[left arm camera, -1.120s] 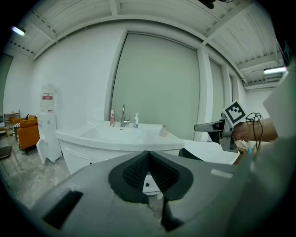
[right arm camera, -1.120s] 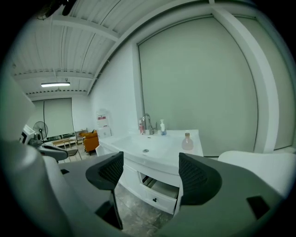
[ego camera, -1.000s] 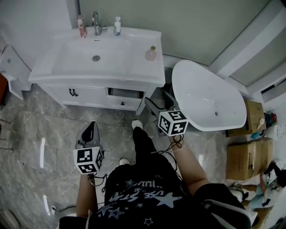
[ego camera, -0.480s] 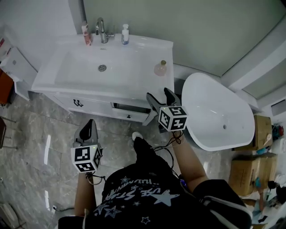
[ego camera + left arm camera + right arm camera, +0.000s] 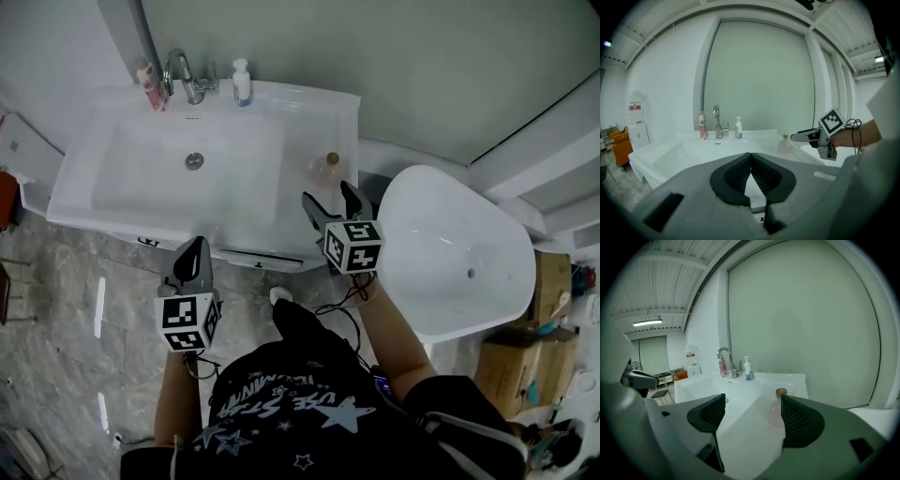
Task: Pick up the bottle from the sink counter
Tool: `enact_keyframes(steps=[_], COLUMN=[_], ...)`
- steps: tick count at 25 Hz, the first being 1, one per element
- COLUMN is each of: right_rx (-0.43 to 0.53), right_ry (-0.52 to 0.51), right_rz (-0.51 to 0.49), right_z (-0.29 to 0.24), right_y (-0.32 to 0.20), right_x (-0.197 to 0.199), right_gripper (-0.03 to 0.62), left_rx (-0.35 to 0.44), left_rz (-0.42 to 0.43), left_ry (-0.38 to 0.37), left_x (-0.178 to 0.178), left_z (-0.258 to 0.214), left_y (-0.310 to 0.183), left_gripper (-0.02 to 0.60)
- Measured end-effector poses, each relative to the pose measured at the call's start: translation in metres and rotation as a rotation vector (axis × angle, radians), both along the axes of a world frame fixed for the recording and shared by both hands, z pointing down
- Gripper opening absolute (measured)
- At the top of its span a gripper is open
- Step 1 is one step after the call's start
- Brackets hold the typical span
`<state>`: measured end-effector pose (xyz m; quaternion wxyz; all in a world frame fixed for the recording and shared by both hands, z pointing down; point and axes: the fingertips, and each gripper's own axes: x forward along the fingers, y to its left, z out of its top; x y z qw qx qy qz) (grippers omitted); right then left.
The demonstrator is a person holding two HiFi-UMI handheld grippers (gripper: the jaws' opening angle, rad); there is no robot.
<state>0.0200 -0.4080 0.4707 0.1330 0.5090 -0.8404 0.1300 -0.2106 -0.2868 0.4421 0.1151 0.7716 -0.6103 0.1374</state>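
The bottle (image 5: 326, 170) stands upright at the right end of the counter (image 5: 302, 111), straight ahead of the right claw (image 5: 327, 195) and just beyond its tips, nearer the right jaw. That claw gapes wide with nothing in it. The left claw (image 5: 196, 251), closed on nothing, hangs at the counter's front, well apart from the bottle. In the last half second the right claw has come from near the bottle to just short of it.

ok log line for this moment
right gripper: open, aimed at pink bottle, no contact | left gripper: shut, empty | pink bottle: on sink counter
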Motion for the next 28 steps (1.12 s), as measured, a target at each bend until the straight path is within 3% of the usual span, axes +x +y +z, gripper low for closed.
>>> enact_keyframes(steps=[9,16,20,28], right_rx=[-0.055,-0.092,-0.083,-0.036], right_ry=[0.068,0.104,0.115,0.137], right_rz=[0.01,-0.012,-0.018,-0.038], right_z=[0.032,0.056,0.061,0.058], right_y=[-0.072,-0.103,-0.113,-0.118], right_x=[0.031,0.032,0.031,0.028], right_gripper=[0.35,0.281,0.178,0.141], left_rx=[-0.038,-0.064,-0.08,-0.106], left_rz=[0.047,0.058,0.056,0.039], left_ry=[-0.028,-0.033,-0.033,-0.027], left_x=[0.039,0.055,0.058,0.06], left_z=[0.011,0.021,0.029,0.042], left_y=[-0.068,-0.098,-0.11,-0.118], left_gripper=[0.018,0.018,0.018,0.018])
